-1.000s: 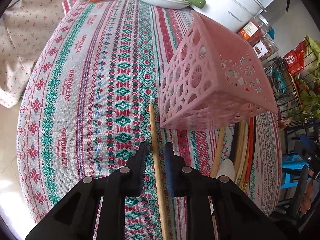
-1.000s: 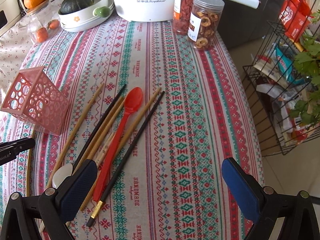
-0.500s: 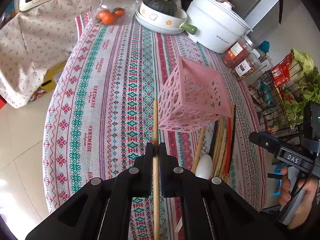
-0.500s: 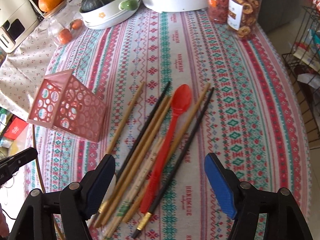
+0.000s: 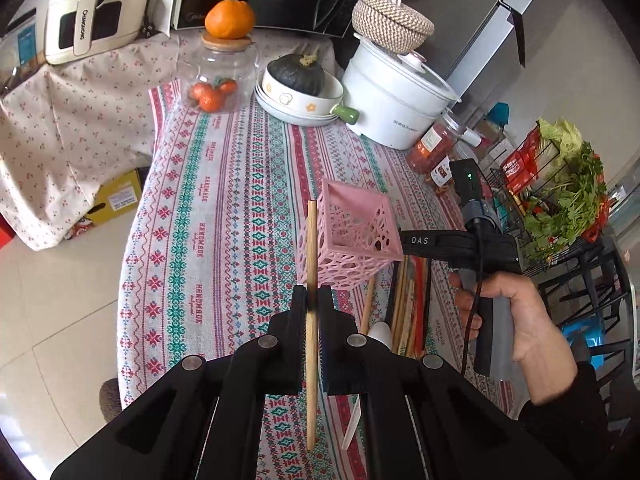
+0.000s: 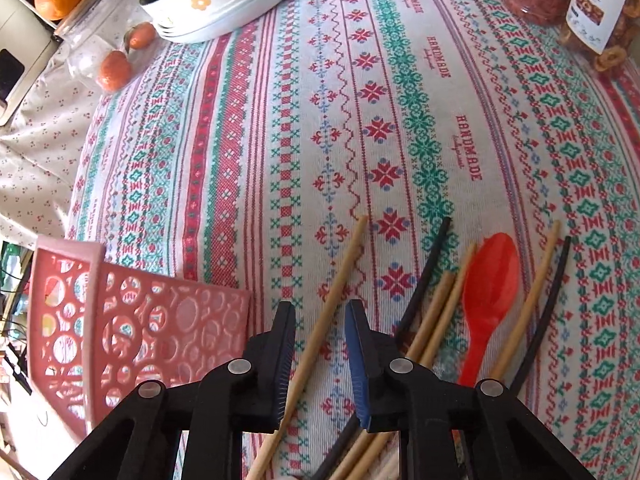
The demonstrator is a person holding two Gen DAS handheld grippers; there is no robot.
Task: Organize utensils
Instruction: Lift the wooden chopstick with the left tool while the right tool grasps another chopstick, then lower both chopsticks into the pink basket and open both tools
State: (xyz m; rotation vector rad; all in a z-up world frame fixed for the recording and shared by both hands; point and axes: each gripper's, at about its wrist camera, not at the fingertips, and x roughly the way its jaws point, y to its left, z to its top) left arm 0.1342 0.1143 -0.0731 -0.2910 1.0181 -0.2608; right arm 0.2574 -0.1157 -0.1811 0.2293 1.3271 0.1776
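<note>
My left gripper [image 5: 312, 298] is shut on a wooden chopstick [image 5: 312, 240] and holds it in the air above the striped cloth, its tip in front of the pink perforated basket [image 5: 352, 232]. In the right wrist view the basket [image 6: 140, 328] stands at the left. My right gripper [image 6: 320, 310] points down over the utensil pile. Its jaws are closing with another wooden chopstick [image 6: 340, 272] lying between them; the pads are still apart from it. A red spoon [image 6: 488, 292], black chopsticks [image 6: 424, 276] and more wooden ones lie to the right.
At the table's far end stand a white pot [image 5: 392, 100], stacked bowls with a squash [image 5: 296, 100] and a glass jar of tangerines [image 5: 212, 80]. Jars of dried fruit [image 6: 596, 8] sit far right. A wire rack with greens [image 5: 560, 200] stands beside the table.
My left gripper closed on the wooden chopstick and lifted it off the cloth. My right gripper came down and left over the pile, its jaws narrowing around a wooden chopstick.
</note>
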